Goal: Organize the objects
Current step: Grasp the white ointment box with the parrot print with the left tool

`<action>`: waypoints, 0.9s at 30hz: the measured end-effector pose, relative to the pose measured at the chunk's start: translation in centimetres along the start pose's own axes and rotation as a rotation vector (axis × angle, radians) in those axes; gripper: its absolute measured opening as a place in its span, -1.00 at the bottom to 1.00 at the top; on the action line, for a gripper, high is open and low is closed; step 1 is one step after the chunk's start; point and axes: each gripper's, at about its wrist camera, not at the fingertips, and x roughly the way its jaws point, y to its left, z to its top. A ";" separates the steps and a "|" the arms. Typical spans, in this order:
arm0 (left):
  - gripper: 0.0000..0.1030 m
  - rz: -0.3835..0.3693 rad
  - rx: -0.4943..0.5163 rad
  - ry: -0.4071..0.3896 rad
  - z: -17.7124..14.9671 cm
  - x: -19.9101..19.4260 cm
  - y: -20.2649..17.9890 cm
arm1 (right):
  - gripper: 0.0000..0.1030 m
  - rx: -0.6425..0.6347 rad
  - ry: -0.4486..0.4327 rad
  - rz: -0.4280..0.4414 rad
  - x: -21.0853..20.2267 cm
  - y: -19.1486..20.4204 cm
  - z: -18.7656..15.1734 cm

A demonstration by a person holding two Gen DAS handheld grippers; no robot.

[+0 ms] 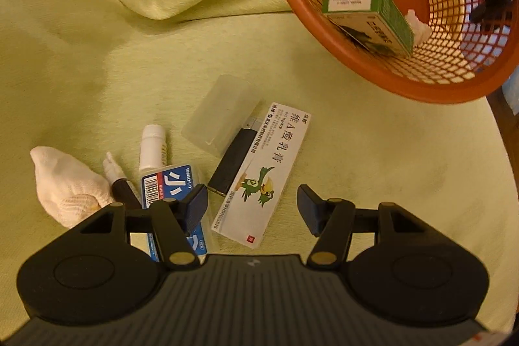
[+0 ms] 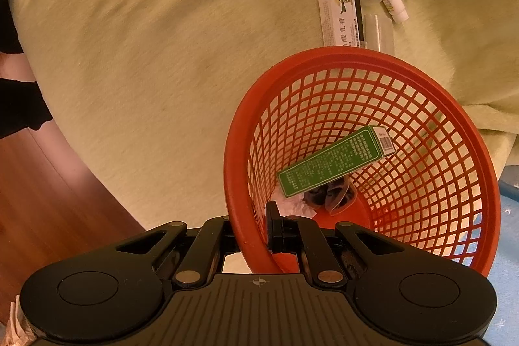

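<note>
Left claw [image 1: 252, 206] is angled steeply down, jaws apart and empty, over the white box [image 1: 261, 173] lying flat on the cloth [image 1: 97, 54], long axis toward the basket [image 1: 324, 31], whose rim the right claw [image 2: 275, 229] is clamped on.

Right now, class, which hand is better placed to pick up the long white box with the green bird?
Left. Its tool hangs open directly over the long white cardboard box with the green bird, while the right tool is shut on the red mesh plastic basket's rim.
</note>
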 end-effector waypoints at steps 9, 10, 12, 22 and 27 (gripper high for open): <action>0.08 -0.017 0.036 0.051 -0.2 2.2 0.0 | -0.93 0.000 -0.005 0.005 -0.1 0.0 0.0; 0.08 -0.020 0.029 0.058 -0.2 2.4 0.1 | -0.93 0.000 -0.006 0.006 -0.1 0.1 0.0; 0.04 -0.025 0.013 0.072 -0.3 2.7 0.2 | -0.93 -0.002 -0.007 0.007 0.0 0.1 0.0; -0.30 -0.051 -0.019 0.063 0.0 2.6 -1.3 | -0.93 0.005 -0.011 0.010 -0.1 -0.1 -0.1; -0.32 -0.048 -0.017 0.080 0.4 3.2 -1.6 | -0.93 0.007 -0.009 0.012 0.0 0.0 -0.1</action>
